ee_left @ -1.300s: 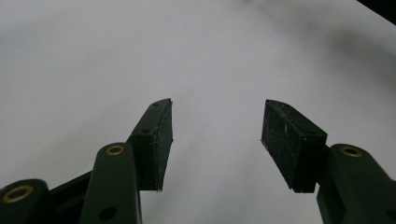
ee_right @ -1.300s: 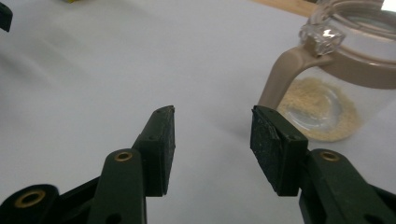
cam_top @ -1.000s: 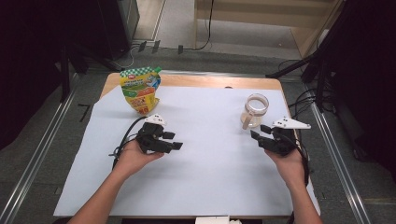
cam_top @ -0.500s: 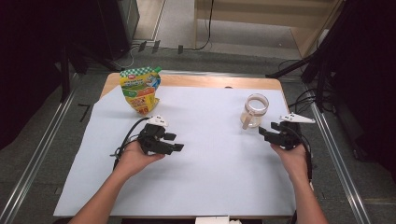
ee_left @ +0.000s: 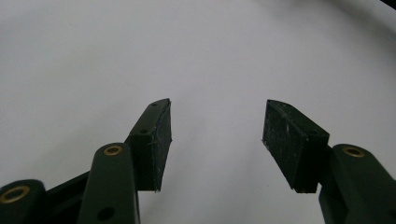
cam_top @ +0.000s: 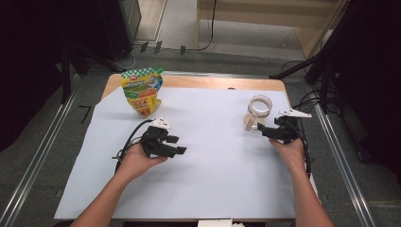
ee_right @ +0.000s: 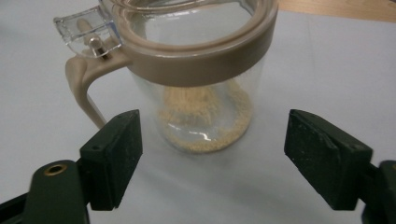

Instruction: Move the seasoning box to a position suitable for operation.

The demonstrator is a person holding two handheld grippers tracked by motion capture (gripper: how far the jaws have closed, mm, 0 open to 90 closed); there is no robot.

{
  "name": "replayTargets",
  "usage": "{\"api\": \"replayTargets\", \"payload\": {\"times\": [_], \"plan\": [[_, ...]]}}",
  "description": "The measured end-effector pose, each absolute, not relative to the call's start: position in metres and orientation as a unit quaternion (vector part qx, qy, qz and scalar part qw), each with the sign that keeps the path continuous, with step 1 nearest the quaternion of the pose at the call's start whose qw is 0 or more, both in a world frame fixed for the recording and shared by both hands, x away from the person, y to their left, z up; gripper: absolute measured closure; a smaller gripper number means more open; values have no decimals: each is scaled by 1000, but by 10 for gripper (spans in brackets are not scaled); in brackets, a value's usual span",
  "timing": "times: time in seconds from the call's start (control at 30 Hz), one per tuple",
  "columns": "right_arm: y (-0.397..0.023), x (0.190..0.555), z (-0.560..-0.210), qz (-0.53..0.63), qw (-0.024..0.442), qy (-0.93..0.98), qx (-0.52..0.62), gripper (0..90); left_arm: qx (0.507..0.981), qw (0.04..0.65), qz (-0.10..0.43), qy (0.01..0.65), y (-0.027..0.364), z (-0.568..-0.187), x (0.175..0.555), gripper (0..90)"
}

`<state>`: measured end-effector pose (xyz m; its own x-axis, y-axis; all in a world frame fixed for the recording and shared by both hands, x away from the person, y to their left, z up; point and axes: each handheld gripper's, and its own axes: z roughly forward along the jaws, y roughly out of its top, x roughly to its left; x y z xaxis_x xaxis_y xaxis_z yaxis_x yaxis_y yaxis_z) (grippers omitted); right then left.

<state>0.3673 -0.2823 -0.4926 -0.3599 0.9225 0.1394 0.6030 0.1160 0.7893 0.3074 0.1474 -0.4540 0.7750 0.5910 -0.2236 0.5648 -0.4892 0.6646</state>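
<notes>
At the left of the table, toward the far edge of the white sheet, a colourful food pouch stood upright. Nearer the person, the left gripper rested low over the sheet in the left hand, its cable looping off to the side. Its jaws stood partly apart, and the left gripper view showed nothing but bare white sheet between the two black pads.

To the right stood a clear glass jar with a beige ring and handle, upright on the sheet, well apart from the pouch. A thin layer of pale grains lay in its bottom. The right gripper, held in the right hand, pointed at the jar from just beside it. Its jaws had just been opening and stood wide; in the right gripper view the jar sat just beyond the pads, between their lines but touched by neither.
</notes>
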Motion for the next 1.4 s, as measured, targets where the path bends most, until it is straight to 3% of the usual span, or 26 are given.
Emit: {"api": "replayTargets", "payload": {"times": [0.27, 0.63, 1.4], "plan": [[-274, 383, -502, 397, 211, 726, 521, 134, 866, 373, 21, 333, 149, -456, 304, 432], [-270, 403, -514, 435, 186, 722, 505, 77, 869, 366, 18, 334, 149, -459, 301, 430], [-260, 410, -517, 436, 211, 721, 495, 111, 865, 367, 16, 342, 151, -463, 302, 425]]}}
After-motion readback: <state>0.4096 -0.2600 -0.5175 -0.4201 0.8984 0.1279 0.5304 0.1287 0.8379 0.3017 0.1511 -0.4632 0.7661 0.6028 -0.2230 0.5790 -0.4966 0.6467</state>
